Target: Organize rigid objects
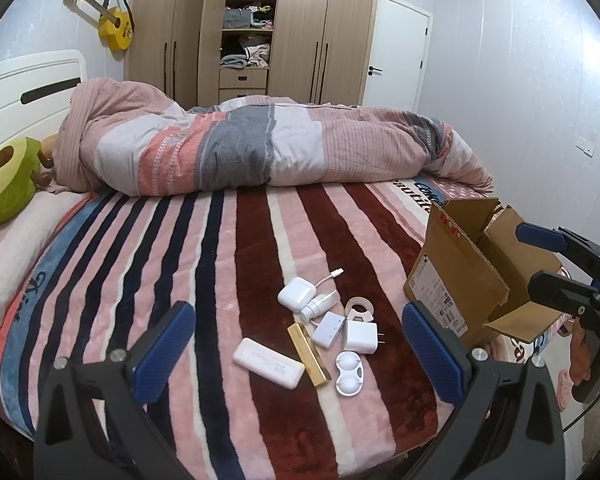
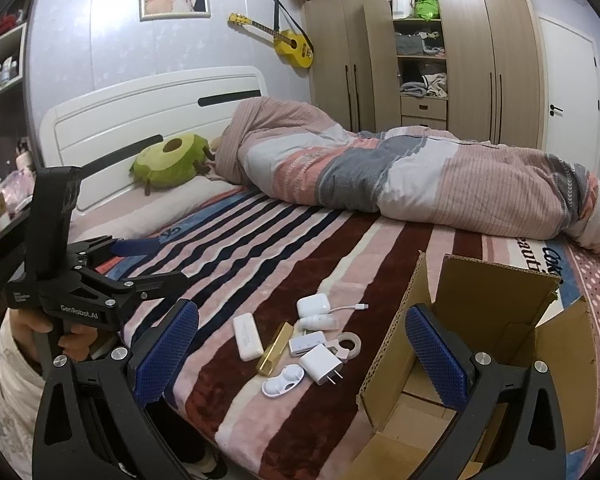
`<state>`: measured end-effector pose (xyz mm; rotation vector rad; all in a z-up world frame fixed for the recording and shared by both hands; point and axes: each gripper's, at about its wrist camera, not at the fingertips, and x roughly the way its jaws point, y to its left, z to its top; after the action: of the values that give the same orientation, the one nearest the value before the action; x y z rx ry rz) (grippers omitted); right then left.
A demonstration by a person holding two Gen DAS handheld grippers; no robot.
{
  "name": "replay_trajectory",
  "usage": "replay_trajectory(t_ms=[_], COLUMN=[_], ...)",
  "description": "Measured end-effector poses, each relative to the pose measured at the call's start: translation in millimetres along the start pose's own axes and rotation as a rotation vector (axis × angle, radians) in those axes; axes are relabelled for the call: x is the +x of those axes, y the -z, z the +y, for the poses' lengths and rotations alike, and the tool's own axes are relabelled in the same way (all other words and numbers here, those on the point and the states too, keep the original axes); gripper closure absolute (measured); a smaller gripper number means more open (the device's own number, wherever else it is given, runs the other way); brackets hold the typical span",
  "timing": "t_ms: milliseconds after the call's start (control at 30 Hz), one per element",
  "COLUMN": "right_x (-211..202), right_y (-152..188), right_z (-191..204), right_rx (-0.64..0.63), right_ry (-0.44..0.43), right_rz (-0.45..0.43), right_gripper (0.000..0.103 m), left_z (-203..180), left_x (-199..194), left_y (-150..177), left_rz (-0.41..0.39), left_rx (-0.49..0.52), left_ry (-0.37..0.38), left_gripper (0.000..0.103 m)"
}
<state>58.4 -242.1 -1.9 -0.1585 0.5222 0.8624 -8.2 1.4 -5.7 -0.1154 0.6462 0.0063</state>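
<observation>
A cluster of small rigid items lies on the striped blanket: a white power bank (image 1: 268, 363) (image 2: 247, 336), a gold bar-shaped box (image 1: 309, 353) (image 2: 275, 348), a white plug charger (image 1: 361, 337) (image 2: 321, 364), a white earbud case (image 1: 297, 294) (image 2: 313, 305), a white lens case (image 1: 350, 373) (image 2: 283, 385), a tape roll (image 1: 360, 307) (image 2: 349, 344) and a small white adapter (image 1: 329, 329) (image 2: 306, 342). An open cardboard box (image 1: 466, 276) (image 2: 496, 364) stands to their right. My left gripper (image 1: 298, 354) is open above the cluster. My right gripper (image 2: 302, 364) is open, its right finger over the box.
A rolled striped duvet (image 1: 260, 148) lies across the bed's far side. A green avocado plush (image 1: 4, 180) sits by the white headboard (image 2: 148, 108). A wardrobe (image 1: 252, 28), a door and a yellow guitar (image 1: 112, 20) are behind. The bed's near edge is just below both grippers.
</observation>
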Motion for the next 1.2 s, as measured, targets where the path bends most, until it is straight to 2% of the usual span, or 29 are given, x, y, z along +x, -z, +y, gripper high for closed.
replay_trajectory(t_ms=[900,967,1200], right_x=[-3.1,-2.9,-6.0], right_y=[-0.6,-0.1,1.5], right_z=[-1.3,-1.0,-1.5], right_rx=[-0.002,-0.002,0.005], right_ry=[-0.001,-0.004,-0.009], right_rz=[0.003,0.004,0.002], right_gripper=[0.0,0.003,0.003], left_z=[-1.7,-1.8,-1.9], left_x=[-0.9,-0.8,-2.1], left_y=[0.2,0.5,0.2], left_rz=[0.001,0.002,0.0], left_rx=[0.005,0.003,0.004], left_ry=[0.002,0.002,0.003], left_gripper=[0.0,0.0,0.0])
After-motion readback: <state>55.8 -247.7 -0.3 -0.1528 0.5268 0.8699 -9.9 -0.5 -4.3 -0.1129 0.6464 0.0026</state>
